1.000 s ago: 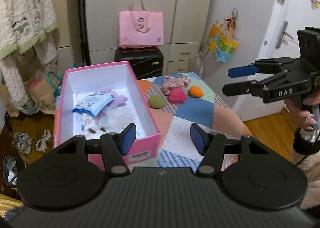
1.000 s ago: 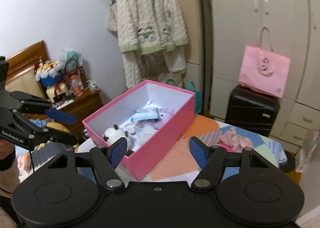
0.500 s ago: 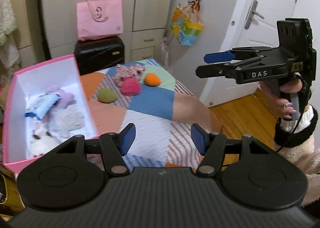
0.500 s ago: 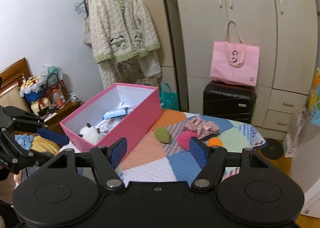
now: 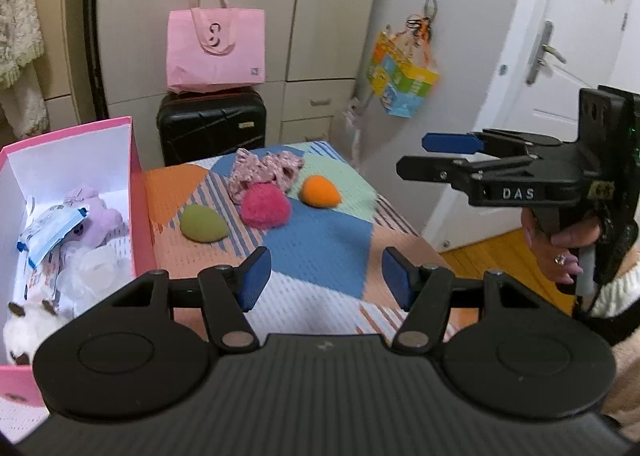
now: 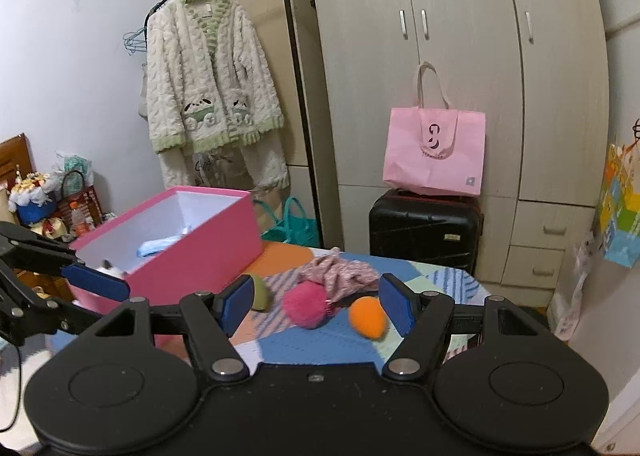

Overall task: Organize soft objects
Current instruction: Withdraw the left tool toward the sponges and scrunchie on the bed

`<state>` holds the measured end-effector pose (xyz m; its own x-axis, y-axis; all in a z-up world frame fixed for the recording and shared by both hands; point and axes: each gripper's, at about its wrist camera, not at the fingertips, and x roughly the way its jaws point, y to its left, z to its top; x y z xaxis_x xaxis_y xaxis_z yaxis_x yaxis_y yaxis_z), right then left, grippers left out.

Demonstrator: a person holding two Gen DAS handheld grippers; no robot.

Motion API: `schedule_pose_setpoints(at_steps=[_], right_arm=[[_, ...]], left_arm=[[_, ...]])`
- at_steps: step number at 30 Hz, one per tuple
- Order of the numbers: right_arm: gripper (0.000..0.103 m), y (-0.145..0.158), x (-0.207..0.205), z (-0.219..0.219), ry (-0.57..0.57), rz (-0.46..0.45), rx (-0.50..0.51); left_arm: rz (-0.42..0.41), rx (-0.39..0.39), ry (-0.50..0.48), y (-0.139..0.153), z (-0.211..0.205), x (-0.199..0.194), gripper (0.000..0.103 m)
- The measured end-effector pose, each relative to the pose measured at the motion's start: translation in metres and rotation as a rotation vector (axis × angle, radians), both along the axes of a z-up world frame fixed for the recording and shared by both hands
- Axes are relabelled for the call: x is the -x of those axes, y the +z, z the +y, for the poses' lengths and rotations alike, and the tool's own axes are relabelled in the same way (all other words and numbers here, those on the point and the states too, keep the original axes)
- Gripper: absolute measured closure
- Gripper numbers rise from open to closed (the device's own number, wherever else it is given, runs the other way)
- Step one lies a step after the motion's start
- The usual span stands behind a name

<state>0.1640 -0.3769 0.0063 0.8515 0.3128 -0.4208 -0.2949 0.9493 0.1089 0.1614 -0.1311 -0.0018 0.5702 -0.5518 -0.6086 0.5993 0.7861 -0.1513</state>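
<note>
Here we hold the left gripper (image 5: 324,276) and right gripper (image 6: 316,298) above the counter (image 5: 320,232), both jaws released, the pink ball (image 5: 265,205) beside the orange egg (image 5: 321,191).

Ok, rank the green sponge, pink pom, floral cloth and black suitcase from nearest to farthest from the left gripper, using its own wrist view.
1. green sponge, left of the left gripper
2. pink pom, centre
3. floral cloth, just behind the pom
4. black suitcase, off the table, by the wardrobe
</note>
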Motion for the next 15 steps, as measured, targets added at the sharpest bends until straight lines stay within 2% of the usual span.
schedule_pose_setpoints(at_steps=[8, 15], right_arm=[[0.029, -0.030, -0.039, -0.010, -0.014, 0.002, 0.023], [0.029, -0.050, -0.063, -0.015, -0.006, 0.028, 0.047]], left_arm=[[-0.045, 0.021, 0.096, -0.030, -0.019, -0.032, 0.042], [-0.046, -0.003, 0.148, -0.056, -0.038, -0.060, 0.042]])
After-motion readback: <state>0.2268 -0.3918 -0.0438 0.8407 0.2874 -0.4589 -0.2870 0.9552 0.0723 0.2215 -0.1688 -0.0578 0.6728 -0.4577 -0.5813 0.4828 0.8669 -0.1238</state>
